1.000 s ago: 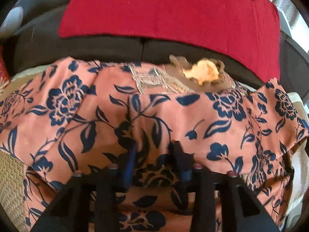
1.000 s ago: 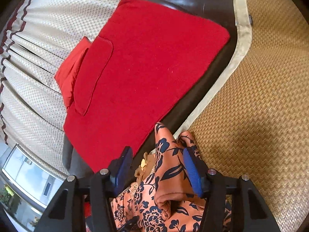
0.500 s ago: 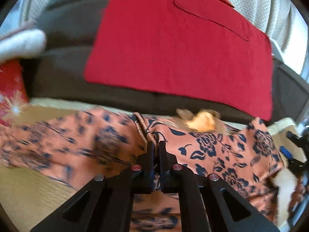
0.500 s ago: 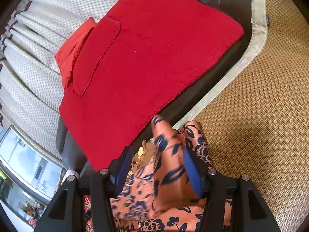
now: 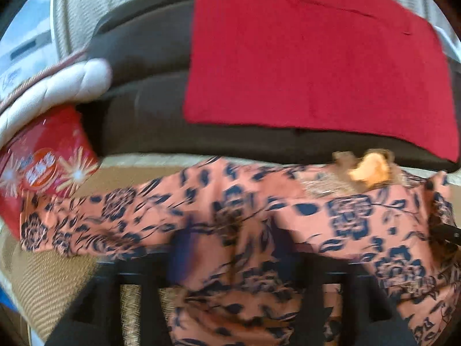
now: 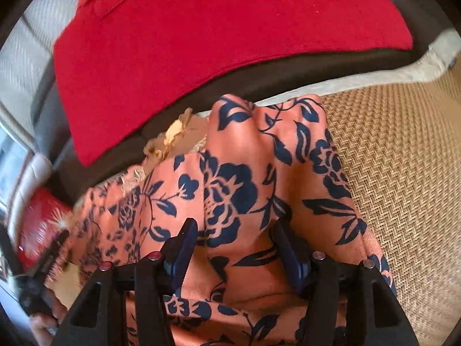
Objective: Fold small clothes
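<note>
Left jaws: opening, on the left gripper; cloth runs between the blurred blue pads, no firm pinch to be seen.
Right jaws: on the right gripper, standing about half apart; a raised ridge of cloth fills the gap and reaches both blue pads; read as a grip on that ridge.
Garment: salmon fabric with dark blue flowers, lying bunched on the woven mat, its far edge near the dark sofa with the red cover.
Neckline trim: tan and orange, at the far edge, uncovered.
Red bag: at the garment's left end, touching or just beside; hard to tell through blur.
Done: cloth gathered and lifted into ridges at both grippers; no clean fold line visible.
Left: probably most of it; spreading flat, folding sides in, squaring up.
Stage: early, judged from the rumpled lie.
</note>
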`<state>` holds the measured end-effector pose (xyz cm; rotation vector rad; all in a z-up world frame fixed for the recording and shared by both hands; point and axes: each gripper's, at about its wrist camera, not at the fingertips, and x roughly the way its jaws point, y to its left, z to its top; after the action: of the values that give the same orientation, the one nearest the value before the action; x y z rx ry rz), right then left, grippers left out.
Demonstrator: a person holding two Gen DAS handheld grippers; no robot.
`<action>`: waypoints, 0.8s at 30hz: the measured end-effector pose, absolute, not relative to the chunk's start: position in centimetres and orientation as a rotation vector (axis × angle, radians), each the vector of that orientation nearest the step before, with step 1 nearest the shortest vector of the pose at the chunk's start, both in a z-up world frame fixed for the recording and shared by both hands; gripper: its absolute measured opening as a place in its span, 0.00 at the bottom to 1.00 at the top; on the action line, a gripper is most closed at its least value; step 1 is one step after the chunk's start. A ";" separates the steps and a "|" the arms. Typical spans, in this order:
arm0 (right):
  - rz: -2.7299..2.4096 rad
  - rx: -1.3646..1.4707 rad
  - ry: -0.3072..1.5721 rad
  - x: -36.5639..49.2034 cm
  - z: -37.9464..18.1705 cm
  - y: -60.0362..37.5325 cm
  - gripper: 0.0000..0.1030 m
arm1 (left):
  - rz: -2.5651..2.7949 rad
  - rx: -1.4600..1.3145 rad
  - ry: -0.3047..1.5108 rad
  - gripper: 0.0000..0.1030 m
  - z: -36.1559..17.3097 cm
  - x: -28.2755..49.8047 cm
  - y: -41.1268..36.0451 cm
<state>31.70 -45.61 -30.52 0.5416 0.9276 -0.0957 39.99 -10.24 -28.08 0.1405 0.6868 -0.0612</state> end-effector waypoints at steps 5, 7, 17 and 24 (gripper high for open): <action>-0.213 0.387 0.872 30.9 -28.7 -43.5 0.59 | -0.138 0.195 0.614 0.66 -27.4 38.7 -13.6; -0.251 0.312 0.830 30.6 -27.4 -42.6 0.59 | -0.166 0.203 0.590 0.66 -27.3 38.2 -14.4; -0.364 0.136 0.761 30.4 -24.7 -40.6 0.59 | -0.183 0.208 0.571 0.66 -27.3 37.2 -15.7; -0.374 0.103 0.727 29.9 -23.7 -40.1 0.59 | -0.184 0.210 0.571 0.66 -27.4 37.3 -15.8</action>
<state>29.94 -40.08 -23.71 0.1031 0.7275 -0.3743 37.28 -15.78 -27.39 0.2101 0.5707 -0.1842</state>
